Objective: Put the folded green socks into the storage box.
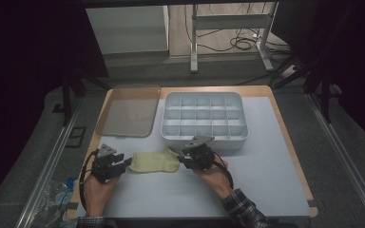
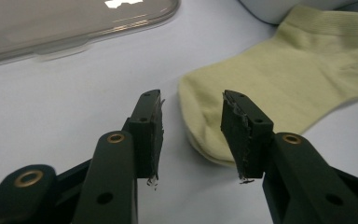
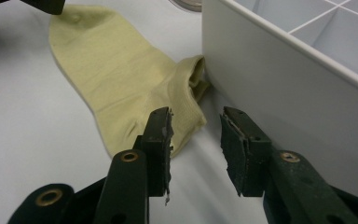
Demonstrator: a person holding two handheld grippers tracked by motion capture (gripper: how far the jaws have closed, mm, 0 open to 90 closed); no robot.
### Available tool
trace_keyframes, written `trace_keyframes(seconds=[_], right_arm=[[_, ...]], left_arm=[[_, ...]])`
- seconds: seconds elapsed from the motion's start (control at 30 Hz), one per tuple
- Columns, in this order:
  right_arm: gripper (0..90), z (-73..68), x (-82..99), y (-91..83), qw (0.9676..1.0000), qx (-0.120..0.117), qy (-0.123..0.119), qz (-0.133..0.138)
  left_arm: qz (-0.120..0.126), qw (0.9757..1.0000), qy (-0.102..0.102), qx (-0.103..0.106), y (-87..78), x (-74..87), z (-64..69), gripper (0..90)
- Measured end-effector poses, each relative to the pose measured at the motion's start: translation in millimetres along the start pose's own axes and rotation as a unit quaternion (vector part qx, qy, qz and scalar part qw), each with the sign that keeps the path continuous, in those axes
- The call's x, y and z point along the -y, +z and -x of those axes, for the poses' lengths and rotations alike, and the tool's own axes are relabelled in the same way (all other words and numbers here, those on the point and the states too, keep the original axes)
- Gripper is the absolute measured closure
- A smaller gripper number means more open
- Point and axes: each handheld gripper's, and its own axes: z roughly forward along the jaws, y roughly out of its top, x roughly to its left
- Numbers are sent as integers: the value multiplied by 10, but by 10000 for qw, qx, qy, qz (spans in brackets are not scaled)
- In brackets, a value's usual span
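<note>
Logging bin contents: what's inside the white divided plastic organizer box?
The white divided plastic organizer box looks empty; every visible compartment shows bare floor. The near row is partly hidden by its front wall.

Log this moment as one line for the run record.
left gripper: open, at sock toe | right gripper: open, at cuff | divided box: empty

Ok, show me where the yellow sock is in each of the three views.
High view: the sock lies flat on the table near the front edge, between the two grippers.
Left gripper view: upper right, its toe end just beyond the open jaws.
Right gripper view: upper left to centre, cuff toward the jaws.
Shared landmark: the white divided box beside the sock's cuff.
</note>
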Motion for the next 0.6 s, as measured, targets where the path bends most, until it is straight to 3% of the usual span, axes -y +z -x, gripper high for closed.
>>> trace_keyframes(seconds=[0.2, 0.33, 0.6], right_arm=[[628, -28, -64, 128, 10000, 10, -5, -45], [627, -41, -89, 209, 9999, 28, -19, -110], [615, -53, -65, 345, 9994, 84, -56, -337]], left_arm=[[-18, 9999, -31, -154, 114, 43, -26, 539], [-10, 9999, -57, -150, 150, 54, -28, 542], [-196, 9996, 73, -194, 219, 105, 33, 566]])
